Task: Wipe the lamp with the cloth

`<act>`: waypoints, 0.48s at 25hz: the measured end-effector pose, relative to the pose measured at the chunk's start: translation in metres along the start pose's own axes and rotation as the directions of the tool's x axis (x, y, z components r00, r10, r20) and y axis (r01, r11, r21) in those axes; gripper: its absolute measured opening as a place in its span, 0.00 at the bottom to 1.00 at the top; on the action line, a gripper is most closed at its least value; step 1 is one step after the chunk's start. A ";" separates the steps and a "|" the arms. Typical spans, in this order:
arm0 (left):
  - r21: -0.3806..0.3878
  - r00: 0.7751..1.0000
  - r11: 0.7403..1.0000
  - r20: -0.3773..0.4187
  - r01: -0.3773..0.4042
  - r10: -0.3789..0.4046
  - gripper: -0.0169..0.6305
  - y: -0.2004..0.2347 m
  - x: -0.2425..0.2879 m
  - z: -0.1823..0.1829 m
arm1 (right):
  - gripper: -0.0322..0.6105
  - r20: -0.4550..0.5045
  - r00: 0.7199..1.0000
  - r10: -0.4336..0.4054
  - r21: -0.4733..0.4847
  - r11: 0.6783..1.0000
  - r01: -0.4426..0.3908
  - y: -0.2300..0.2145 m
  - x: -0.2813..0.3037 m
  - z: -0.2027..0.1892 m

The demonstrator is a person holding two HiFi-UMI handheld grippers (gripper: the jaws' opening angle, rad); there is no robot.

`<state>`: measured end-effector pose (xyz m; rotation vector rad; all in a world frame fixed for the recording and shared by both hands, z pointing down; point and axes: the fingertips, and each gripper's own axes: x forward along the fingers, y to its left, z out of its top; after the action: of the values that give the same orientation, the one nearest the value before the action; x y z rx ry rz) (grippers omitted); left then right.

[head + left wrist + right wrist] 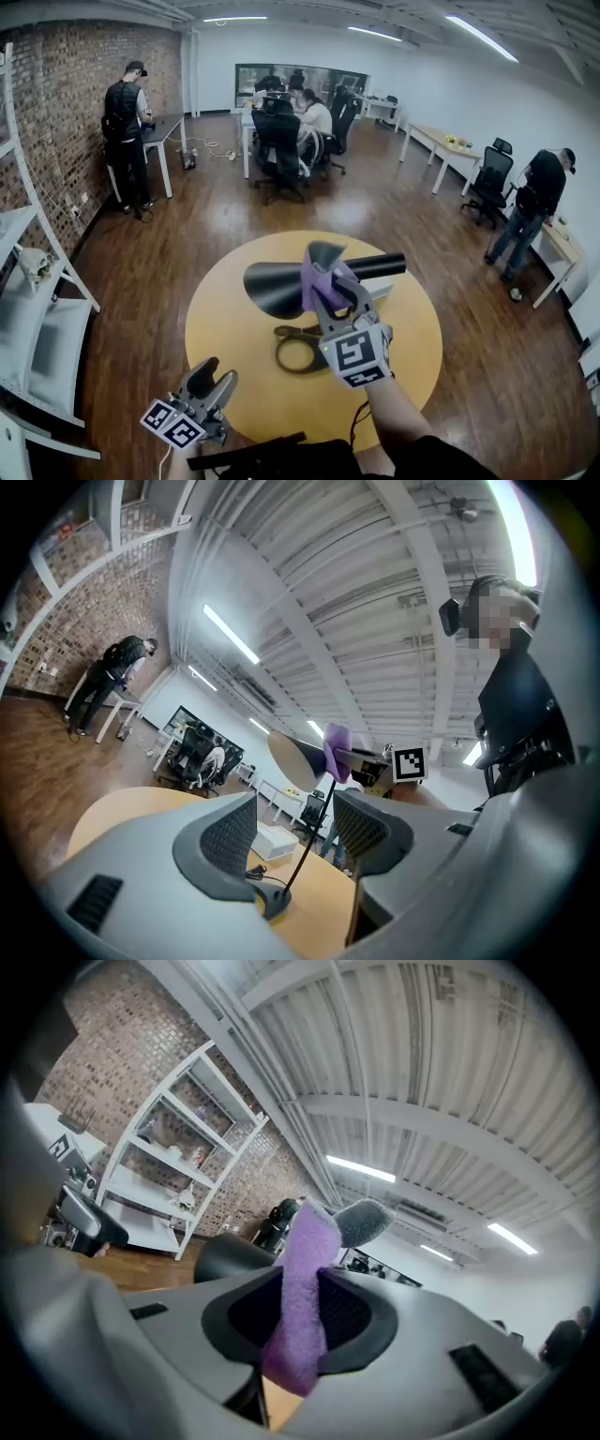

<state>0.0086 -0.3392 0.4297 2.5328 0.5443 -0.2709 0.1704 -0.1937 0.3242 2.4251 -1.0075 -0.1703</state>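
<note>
A black lamp stands on the round yellow table [225,328]. Its cone shade [277,284] points left and its ring base [298,350] sits below. My right gripper [328,281] is shut on a purple cloth [317,279], which lies against the back of the shade. In the right gripper view the cloth [302,1288] is pinched between the pads, with the dark shade [234,1255] just behind. My left gripper [211,377] hangs open and empty at the table's near left edge. Its own view shows the shade [295,758], the cloth [337,747] and the base [272,899] ahead.
A white box [380,292] lies on the table behind the lamp. White shelving [37,309] stands along the brick wall at left. People work at desks at the far end [305,117], and another person [539,202] stands at right.
</note>
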 end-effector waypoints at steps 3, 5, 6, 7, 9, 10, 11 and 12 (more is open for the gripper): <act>-0.008 0.999 1.000 0.021 -0.024 0.024 0.40 0.009 -0.013 0.006 | 0.20 0.028 0.997 0.075 0.024 0.997 -0.075 0.039 0.007 0.005; -0.012 0.999 1.000 0.024 -0.029 0.029 0.40 0.013 -0.018 0.007 | 0.20 0.025 0.993 0.116 -0.043 0.992 -0.115 0.062 0.010 0.009; -0.014 0.999 0.999 0.025 -0.028 0.029 0.40 0.014 -0.019 0.009 | 0.20 0.017 0.990 0.137 -0.095 0.986 -0.135 0.072 0.012 0.011; -0.017 0.999 1.000 0.025 -0.026 0.027 0.40 0.015 -0.020 0.010 | 0.20 0.009 0.987 0.158 -0.143 0.977 -0.155 0.082 0.014 0.012; -0.025 1.000 1.000 0.024 -0.017 0.018 0.40 0.018 -0.021 0.012 | 0.20 0.005 0.980 0.200 -0.187 0.963 -0.196 0.099 0.019 0.016; -0.029 1.000 1.000 0.021 -0.011 0.012 0.40 0.019 -0.021 0.011 | 0.20 0.007 0.976 0.218 -0.187 0.959 -0.213 0.105 0.020 0.019; -0.032 1.000 0.999 0.015 -0.004 0.004 0.40 0.019 -0.020 0.010 | 0.20 0.007 0.973 0.231 -0.189 0.956 -0.225 0.108 0.019 0.020; -0.035 1.000 0.999 0.007 0.006 -0.006 0.40 0.017 -0.017 0.008 | 0.20 0.006 0.972 0.234 -0.195 0.954 -0.228 0.106 0.017 0.020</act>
<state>0.0000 -0.3626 0.4361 2.4962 0.5496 -0.2703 0.1103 -0.2772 0.3605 2.1177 -1.2194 -0.2120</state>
